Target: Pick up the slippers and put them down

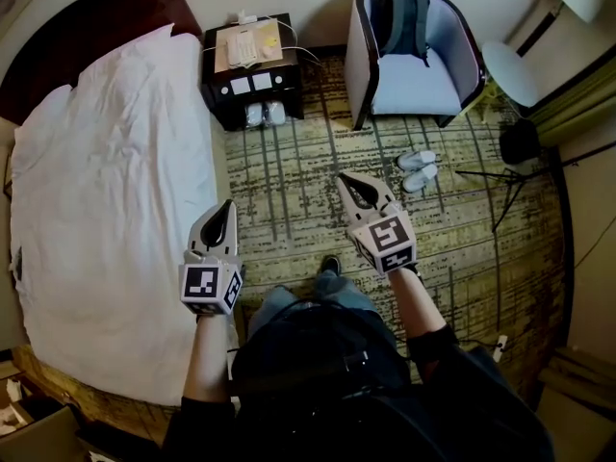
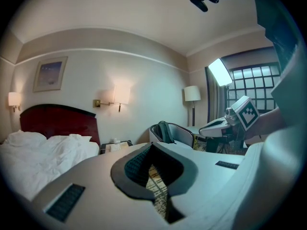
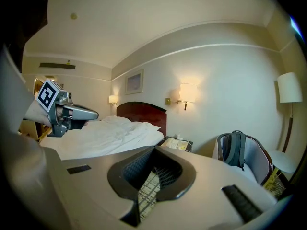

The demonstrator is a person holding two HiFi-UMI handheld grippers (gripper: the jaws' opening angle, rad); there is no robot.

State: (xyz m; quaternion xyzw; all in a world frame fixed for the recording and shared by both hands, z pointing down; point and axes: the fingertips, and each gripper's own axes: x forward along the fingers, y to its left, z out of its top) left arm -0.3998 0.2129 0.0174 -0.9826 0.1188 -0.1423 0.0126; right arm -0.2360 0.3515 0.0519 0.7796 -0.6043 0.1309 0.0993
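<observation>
A pair of white slippers (image 1: pixel 418 171) lies on the patterned carpet in front of the armchair, to the right of and beyond my right gripper. My left gripper (image 1: pixel 228 206) hangs over the carpet by the bed's edge, jaws shut with nothing in them. My right gripper (image 1: pixel 343 179) is held level with it further right, also shut and holding nothing. In the left gripper view my closed left gripper (image 2: pixel 152 146) points toward the nightstand and the right gripper (image 2: pixel 221 124) shows at the right. The right gripper view shows the shut right gripper (image 3: pixel 154 150) and the left gripper (image 3: pixel 76 112). Neither gripper view shows the slippers.
A white bed (image 1: pixel 106 191) fills the left. A dark nightstand (image 1: pixel 252 65) has two pale items (image 1: pixel 266 114) on the floor beneath it. An armchair (image 1: pixel 414 56) holds a backpack (image 1: pixel 402 17). A tripod (image 1: pixel 505 186) and a lamp (image 1: pixel 515 70) stand at the right.
</observation>
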